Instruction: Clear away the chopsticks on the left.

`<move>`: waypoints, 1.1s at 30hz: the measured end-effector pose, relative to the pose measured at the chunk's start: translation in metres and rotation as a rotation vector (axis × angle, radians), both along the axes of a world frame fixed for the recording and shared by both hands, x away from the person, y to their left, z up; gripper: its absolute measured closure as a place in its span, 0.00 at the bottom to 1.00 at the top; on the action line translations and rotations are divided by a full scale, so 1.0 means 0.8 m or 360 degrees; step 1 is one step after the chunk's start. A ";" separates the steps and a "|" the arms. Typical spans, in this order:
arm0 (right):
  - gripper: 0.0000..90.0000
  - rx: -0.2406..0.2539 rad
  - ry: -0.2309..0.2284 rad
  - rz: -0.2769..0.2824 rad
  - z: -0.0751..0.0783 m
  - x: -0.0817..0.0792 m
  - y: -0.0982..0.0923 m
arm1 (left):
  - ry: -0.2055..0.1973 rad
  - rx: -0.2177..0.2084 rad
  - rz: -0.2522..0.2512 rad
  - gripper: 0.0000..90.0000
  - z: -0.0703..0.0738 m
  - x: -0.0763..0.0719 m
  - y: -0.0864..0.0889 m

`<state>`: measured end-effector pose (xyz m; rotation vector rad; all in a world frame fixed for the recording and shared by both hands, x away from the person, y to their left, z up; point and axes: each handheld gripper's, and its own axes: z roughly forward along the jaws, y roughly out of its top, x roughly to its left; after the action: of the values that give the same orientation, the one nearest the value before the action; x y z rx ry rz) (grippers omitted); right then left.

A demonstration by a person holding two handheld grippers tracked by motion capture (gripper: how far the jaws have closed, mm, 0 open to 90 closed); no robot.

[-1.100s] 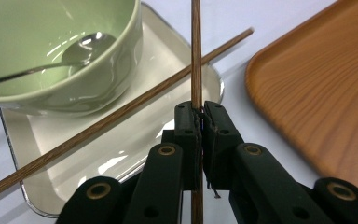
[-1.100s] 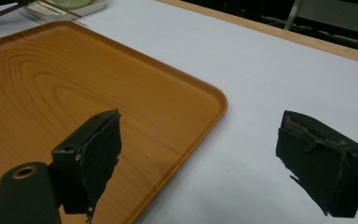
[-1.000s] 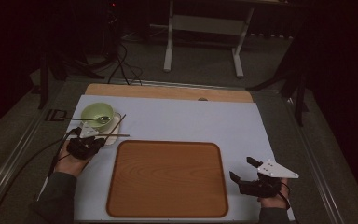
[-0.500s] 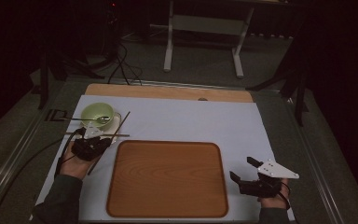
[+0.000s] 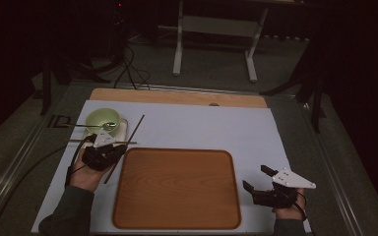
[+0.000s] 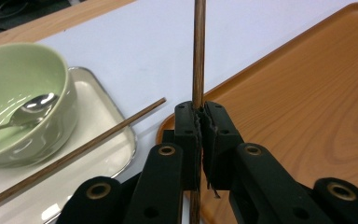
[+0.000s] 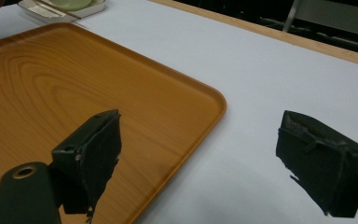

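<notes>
While clamped: chopstick (image 6: 198, 56) (left gripper (image 6: 200, 112))

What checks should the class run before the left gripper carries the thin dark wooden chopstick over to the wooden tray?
1. Left gripper shut on the thin dark wooden chopstick: ok.
2. Brown wooden tray bare where the chopstick could land: ok.
3. Second chopstick lies on the small metal dish, untouched: ok.
4. Pale green bowl with metal spoon apart from the held stick: ok.
5. Right gripper open, beside the tray: ok.
</notes>
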<state>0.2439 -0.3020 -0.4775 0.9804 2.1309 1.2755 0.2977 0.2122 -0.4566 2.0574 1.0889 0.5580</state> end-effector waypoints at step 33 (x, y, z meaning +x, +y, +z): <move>0.15 0.0002 -0.0002 0.0000 0.000 0.000 -0.001 | 0.0095 -0.0194 -0.0033 0.95 -0.015 -0.013 -0.052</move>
<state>0.2436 -0.3027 -0.4773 0.9794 2.1296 1.2771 0.2877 0.1703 -0.4686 1.9875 1.1073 0.4120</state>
